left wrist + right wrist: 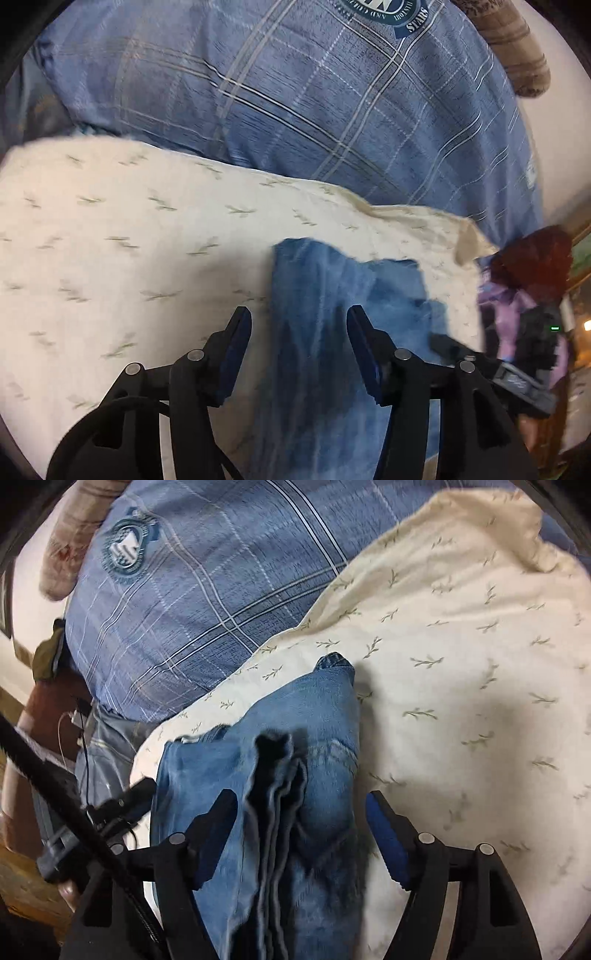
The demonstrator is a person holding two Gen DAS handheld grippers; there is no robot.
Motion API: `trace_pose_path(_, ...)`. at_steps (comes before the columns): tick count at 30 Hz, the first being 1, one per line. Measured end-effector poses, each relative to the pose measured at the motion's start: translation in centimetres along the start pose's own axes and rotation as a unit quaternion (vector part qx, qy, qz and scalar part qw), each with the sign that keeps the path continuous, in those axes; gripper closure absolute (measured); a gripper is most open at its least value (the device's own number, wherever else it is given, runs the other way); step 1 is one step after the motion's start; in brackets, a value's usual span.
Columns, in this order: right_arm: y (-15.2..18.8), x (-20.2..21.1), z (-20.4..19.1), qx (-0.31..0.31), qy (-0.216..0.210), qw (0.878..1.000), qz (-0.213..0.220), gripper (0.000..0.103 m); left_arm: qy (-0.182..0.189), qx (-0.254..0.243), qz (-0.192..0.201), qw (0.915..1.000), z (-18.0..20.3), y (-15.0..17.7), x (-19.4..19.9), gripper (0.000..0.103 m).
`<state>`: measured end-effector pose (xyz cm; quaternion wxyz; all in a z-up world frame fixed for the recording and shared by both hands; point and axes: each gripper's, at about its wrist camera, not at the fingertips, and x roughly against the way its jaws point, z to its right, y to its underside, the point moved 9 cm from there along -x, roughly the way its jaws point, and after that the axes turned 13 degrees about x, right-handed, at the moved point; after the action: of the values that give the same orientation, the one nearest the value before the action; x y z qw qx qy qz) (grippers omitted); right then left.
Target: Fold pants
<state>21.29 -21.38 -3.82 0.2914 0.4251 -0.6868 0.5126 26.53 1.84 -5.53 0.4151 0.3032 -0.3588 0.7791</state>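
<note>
Two grippers hang over a bed, each seen from its own camera. Through the left wrist view, the left gripper [299, 325] fills the lower middle of the frame with its jaws standing apart; a strip of the blue jeans [314, 332] runs up between them, yet neither pad presses the denim. Those jeans lie on a cream sheet [110, 240] printed with small green sprigs, and their far end reaches toward the middle right of the frame. Behind the sheet, across the upper part, lies a blue plaid pillow [295, 92] bearing a round crest. At the right edge the other tool shows dark and blurred.

From the right wrist view, the right gripper [301, 812] sits at lower centre, its jaws spread wide. Folded denim, several layers thick with stacked edges, rises between the fingers, though both blue pads stand clear of the cloth, so nothing is gripped. One hem pokes out near the frame's centre. Upper left holds the pillow, and the cream sheet covers the right side.
</note>
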Motion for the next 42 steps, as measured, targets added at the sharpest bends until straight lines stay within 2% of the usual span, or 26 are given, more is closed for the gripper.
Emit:
trace_pose_path(3, 1.1, 1.3, 0.1, -0.001, -0.008, 1.000, 0.010, 0.025, -0.051, -0.042, 0.024, 0.9975, -0.3, 1.6, 1.3, 0.048)
trace_pose_path(5, 2.5, 1.3, -0.3, -0.009, -0.012, 1.000, 0.006, 0.024, -0.071, -0.047, 0.027, 0.9960, -0.7, 3.3, 1.8, 0.048)
trace_pose_path(9, 5.8, 0.5, -1.3, -0.005, 0.003, 1.000, -0.018, 0.024, -0.069, -0.032, 0.023, 0.9968, -0.6, 5.5, 2.5, 0.048)
trace_pose_path(14, 5.7, 0.9, -1.6, 0.027, 0.048, 0.998, -0.001, 0.025, -0.068, -0.016, 0.018, 0.9974, -0.5, 6.2, 2.3, 0.048)
trace_pose_path(16, 5.7, 0.8, -1.6, 0.033, 0.051, 0.998, 0.004, 0.033, -0.052, -0.004, 0.007, 0.9986, -0.4, 6.3, 1.4, 0.048)
trace_pose_path(18, 5.7, 0.1, -1.8, 0.033, 0.045, 0.998, -0.004, 0.036, -0.032, -0.003, -0.013, 0.9994, 0.1, 6.8, 0.4, 0.062)
trace_pose_path(20, 5.7, -0.1, -2.0, 0.038, 0.044, 0.998, -0.006, 0.044, -0.030, -0.015, -0.005, 0.9994, 0.3, 6.5, 0.4, 0.081)
trace_pose_path(22, 5.5, 0.4, -2.5, 0.049, 0.049, 0.998, 0.000, 0.055, -0.012, -0.031, 0.005, 0.9994, 1.9, 6.6, 1.8, 0.087)
trace_pose_path(24, 5.4, 1.2, -3.3, 0.071, 0.060, 0.996, 0.009, 0.059, -0.017, -0.054, 0.026, 0.9980, 2.8, 6.6, 2.8, 0.087)
trace_pose_path(27, 5.7, 0.2, -2.6, 0.069, 0.062, 0.996, -0.009, 0.059, -0.043, -0.049, 0.013, 0.9978, 1.1, 6.7, 0.4, 0.084)
trace_pose_path(30, 5.3, 0.1, -3.0, 0.080, 0.058, 0.995, -0.001, 0.057, -0.041, -0.054, 0.027, 0.9974, 0.9, 6.5, 0.5, 0.080)
trace_pose_path(31, 5.3, 0.1, -3.0, 0.080, 0.056, 0.995, 0.000, 0.052, -0.043, -0.055, 0.030, 0.9971, 0.9, 6.5, 0.6, 0.076)
trace_pose_path(35, 5.6, 1.6, -2.7, 0.046, 0.032, 0.998, 0.022, 0.042, -0.054, -0.059, 0.036, 0.9962, 0.5, 7.4, 1.9, 0.062)
trace_pose_path(37, 6.1, 3.3, -2.5, 0.026, 0.017, 0.999, 0.043, 0.028, -0.054, -0.066, 0.037, 0.9957, 0.2, 8.4, 3.1, 0.054)
trace_pose_path(38, 6.7, 4.2, -2.5, 0.015, 0.008, 0.998, 0.059, 0.024, -0.055, -0.063, 0.039, 0.9957, -0.4, 8.8, 3.9, 0.049)
trace_pose_path(40, 7.8, 4.8, -2.5, 0.000, -0.005, 0.998, 0.070, 0.021, -0.052, -0.048, 0.035, 0.9969, -1.9, 9.7, 5.3, 0.046)
trace_pose_path(42, 9.2, 4.2, -2.3, -0.021, -0.011, 0.998, 0.057, 0.021, -0.047, -0.033, 0.025, 0.9980, -2.6, 10.2, 5.5, 0.046)
